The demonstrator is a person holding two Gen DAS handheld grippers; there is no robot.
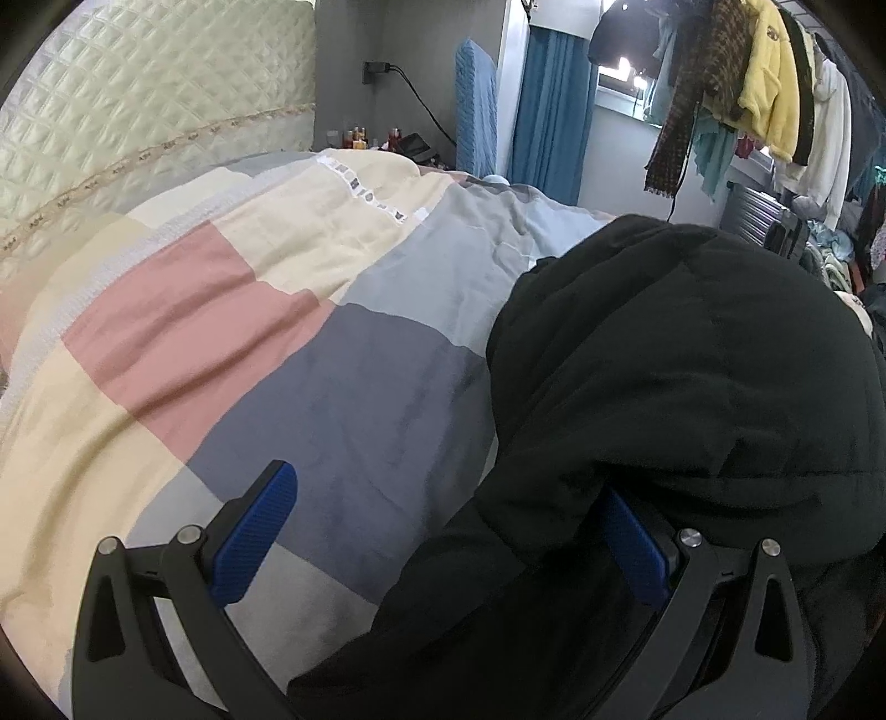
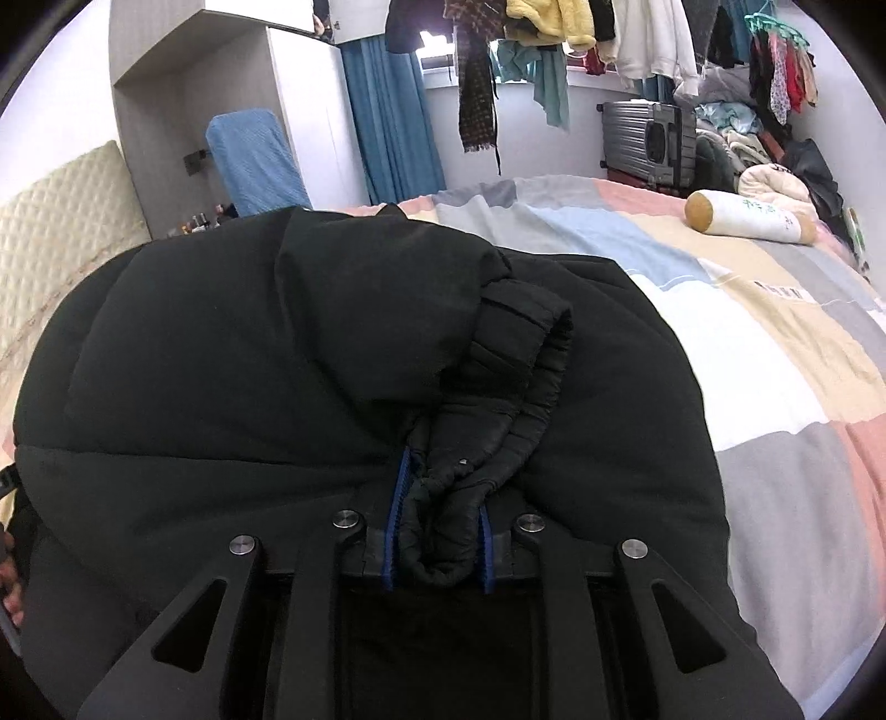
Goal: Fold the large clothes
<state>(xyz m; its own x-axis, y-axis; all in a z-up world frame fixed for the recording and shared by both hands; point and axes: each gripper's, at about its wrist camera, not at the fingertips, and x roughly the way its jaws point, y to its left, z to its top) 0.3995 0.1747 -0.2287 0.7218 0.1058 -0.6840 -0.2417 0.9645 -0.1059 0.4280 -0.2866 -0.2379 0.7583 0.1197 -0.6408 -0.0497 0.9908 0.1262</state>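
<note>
A large black padded jacket (image 2: 232,387) lies on the bed with its sleeve folded across its body. My right gripper (image 2: 437,531) is shut on the sleeve's elastic cuff (image 2: 443,498), which is bunched between the blue pads. In the left wrist view the jacket (image 1: 681,376) fills the right side. My left gripper (image 1: 443,531) is open over the jacket's left edge; its left pad (image 1: 255,531) is above the quilt and its right pad (image 1: 637,554) is partly under a black fold.
A patchwork quilt (image 1: 221,332) in pink, cream, grey and blue covers the bed. A cream headboard (image 1: 138,111) stands at the left. A cylindrical pillow (image 2: 747,219) lies far right. A suitcase (image 2: 648,138) and hanging clothes (image 2: 554,33) are beyond the bed.
</note>
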